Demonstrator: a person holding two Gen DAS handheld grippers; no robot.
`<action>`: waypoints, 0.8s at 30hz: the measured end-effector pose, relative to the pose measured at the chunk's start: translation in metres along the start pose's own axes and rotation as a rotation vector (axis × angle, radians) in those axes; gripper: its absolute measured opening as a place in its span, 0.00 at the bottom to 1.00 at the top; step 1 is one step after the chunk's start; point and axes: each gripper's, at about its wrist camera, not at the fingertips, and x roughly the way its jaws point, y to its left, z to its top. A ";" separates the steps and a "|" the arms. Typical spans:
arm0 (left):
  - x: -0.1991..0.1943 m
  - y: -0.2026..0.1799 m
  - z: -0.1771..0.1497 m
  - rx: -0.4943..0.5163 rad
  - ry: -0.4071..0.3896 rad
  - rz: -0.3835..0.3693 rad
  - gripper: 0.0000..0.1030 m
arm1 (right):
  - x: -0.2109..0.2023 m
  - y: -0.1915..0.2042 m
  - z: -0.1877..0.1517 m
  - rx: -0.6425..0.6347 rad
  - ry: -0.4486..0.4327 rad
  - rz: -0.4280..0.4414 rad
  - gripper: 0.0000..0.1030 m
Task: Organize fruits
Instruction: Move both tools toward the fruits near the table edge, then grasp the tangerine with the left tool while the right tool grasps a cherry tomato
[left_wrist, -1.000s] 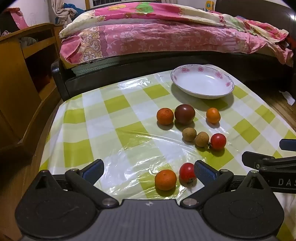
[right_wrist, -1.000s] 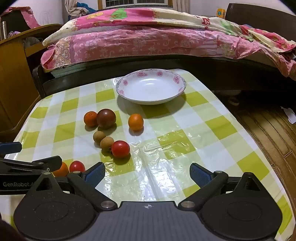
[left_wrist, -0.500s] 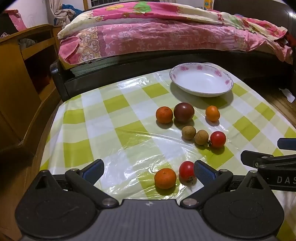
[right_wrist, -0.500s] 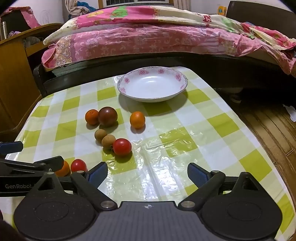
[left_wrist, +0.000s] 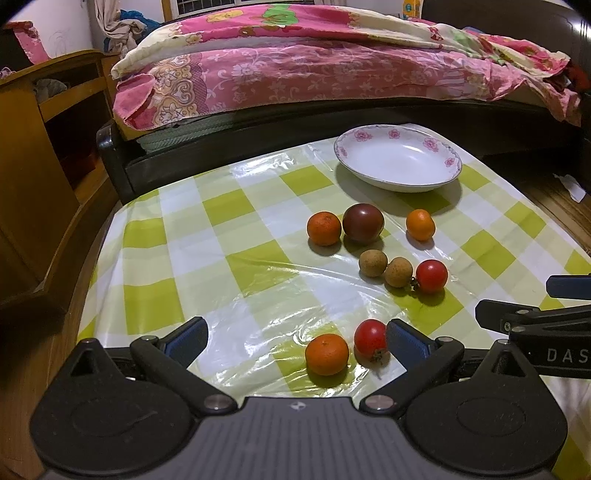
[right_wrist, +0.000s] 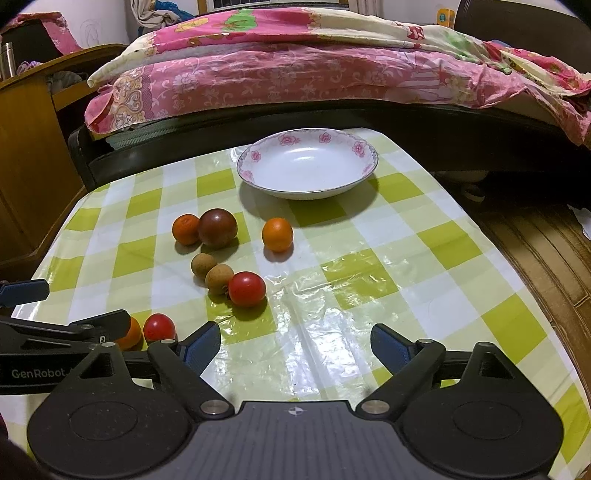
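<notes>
Several fruits lie on a green-checked tablecloth (left_wrist: 240, 206). A white floral bowl (left_wrist: 398, 158) (right_wrist: 307, 162) stands empty at the far side. In front of it sit a dark plum (left_wrist: 363, 222) (right_wrist: 217, 227) between two oranges (left_wrist: 324, 228) (left_wrist: 420, 224), then two brown longans (left_wrist: 373, 263) (left_wrist: 398, 272) and a red tomato (left_wrist: 431, 276) (right_wrist: 246, 289). My left gripper (left_wrist: 295, 338) is open, with a near orange (left_wrist: 327, 353) and a near tomato (left_wrist: 370, 338) between its fingers, the tomato beside the right finger. My right gripper (right_wrist: 295, 341) is open over bare cloth.
A bed with a pink quilt (left_wrist: 314, 70) runs behind the table. A wooden cabinet (left_wrist: 33, 166) stands to the left. Wooden floor (right_wrist: 546, 240) lies to the right of the table edge. Each gripper shows at the side of the other's view.
Both grippers have edged slightly forward and lower toward the table. The fruits and the bowl have not moved.
</notes>
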 end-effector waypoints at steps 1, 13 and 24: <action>0.000 0.000 0.000 0.001 0.000 -0.001 1.00 | 0.000 0.000 0.000 0.000 0.001 0.001 0.83; 0.001 0.001 -0.010 0.070 -0.007 -0.028 1.00 | 0.008 0.005 -0.002 -0.025 0.043 0.049 0.78; 0.017 0.001 -0.015 0.115 0.025 -0.107 0.68 | 0.013 0.011 0.001 -0.055 0.058 0.091 0.73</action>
